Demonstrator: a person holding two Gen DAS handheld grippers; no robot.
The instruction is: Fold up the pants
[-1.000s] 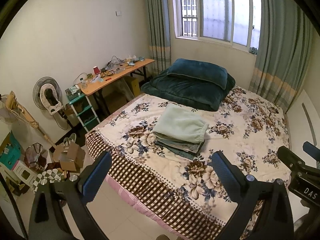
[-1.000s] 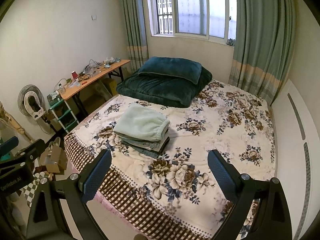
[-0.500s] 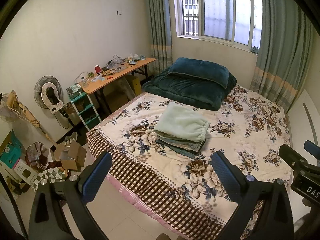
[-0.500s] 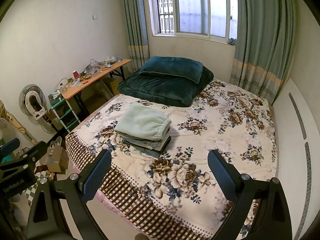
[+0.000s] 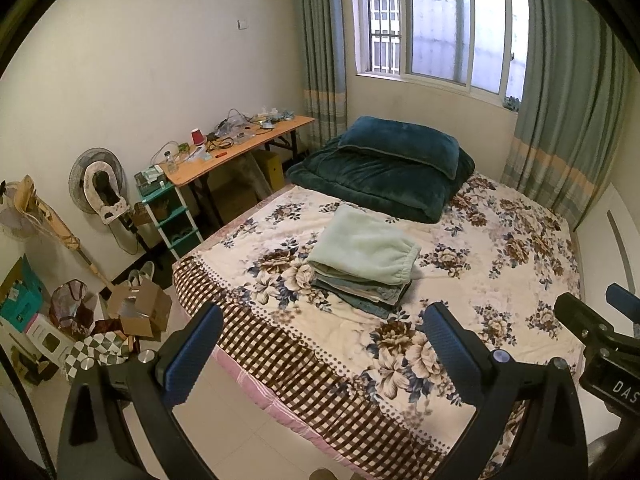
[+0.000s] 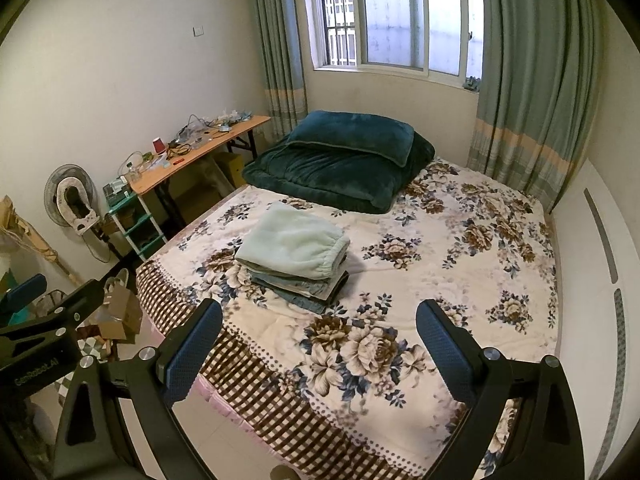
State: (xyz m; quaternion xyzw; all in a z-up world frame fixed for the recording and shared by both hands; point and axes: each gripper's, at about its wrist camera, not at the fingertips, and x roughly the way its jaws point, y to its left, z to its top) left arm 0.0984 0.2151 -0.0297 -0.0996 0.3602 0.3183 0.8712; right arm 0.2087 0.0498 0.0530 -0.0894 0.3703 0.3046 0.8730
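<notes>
On bed (image 5: pixel 500 280) | folded pants stack (image 5: pixel 364 258) | beyond both gaping tools, untouched

Bare bedspread (image 6: pixel 460 280) right of folded stack (image 6: pixel 294 256); green quilt (image 6: pixel 340 164) behind.

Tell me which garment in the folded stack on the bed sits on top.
The pale mint fleece pants, elastic waistband showing. Those beneath are thinner, grey-blue and dark.

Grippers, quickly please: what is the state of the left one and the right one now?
Left gripper: open, holding nothing, above the near edge of the floral bedspread.
Right gripper: open, holding nothing.
</notes>
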